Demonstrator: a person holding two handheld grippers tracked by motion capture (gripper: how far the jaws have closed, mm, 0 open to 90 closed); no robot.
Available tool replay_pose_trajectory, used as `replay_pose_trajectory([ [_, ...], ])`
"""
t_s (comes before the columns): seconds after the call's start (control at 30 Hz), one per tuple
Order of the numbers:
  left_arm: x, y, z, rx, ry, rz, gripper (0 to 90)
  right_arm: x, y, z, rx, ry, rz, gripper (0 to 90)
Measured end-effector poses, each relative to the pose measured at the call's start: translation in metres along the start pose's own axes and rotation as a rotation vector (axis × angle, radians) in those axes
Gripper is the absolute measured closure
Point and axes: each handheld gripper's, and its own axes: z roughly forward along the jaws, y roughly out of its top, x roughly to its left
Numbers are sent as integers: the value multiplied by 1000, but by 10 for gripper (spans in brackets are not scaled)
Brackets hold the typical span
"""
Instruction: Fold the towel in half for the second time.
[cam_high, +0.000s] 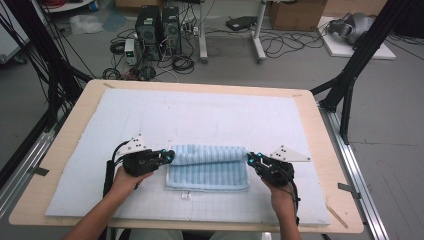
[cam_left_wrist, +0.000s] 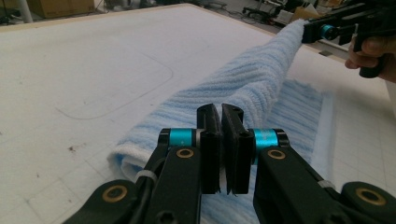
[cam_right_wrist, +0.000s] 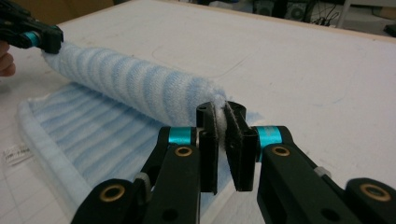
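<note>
Table: a pale wooden table (cam_high: 65, 150) with rounded corners, its top mostly covered by a white foam mat (cam_high: 210, 110).
Mat surface: matte, faintly gridded near the person's side, with a shallow rounded-rectangle outline pressed in near its middle and a few small dark specks in the left gripper view.
Room: grey floor beyond the table, with two black computer towers (cam_high: 157, 27), tangled cables (cam_high: 280, 42), cardboard boxes (cam_high: 295, 12) and black frame struts (cam_high: 362, 50) at both sides.
Towel: a light blue and white striped terry towel (cam_high: 207, 167) lies near the person's edge of the mat, between the two claws; its far part is lifted and curled over into a soft roll, its near part lies flat in ribbed stripes with a paler hem.
Label: a small white tag (cam_high: 186, 196) lies just in front of the towel's near hem.
Left claw: the left claw (cam_left_wrist: 220, 140) has its black jaws pressed together on the towel's left end.
Right claw: the right claw (cam_right_wrist: 222, 137) pinches fluffy towel edge between nearly closed jaws at the right end.
Claw build: black arms, cyan collars, brass-coloured rivets.
Hands: each claw is held by a hand, left hand (cam_high: 125, 177), right hand (cam_high: 280, 192).
</note>
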Motion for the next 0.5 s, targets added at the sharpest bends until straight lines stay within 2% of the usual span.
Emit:
replay_pose_trajectory([
  [0.33, -9, -9, -4, 44, -34, 4, 845, 7, -9, -8, 38, 25, -3, 841],
  [0.43, -11, -10, -8, 47, -39, -7, 838, 11, -10, -10, 69, 28, -21, 841],
  [0.5, -12, -10, -10, 53, -39, -25, 794, 12, -12, -11, 83, 32, -28, 832],
])
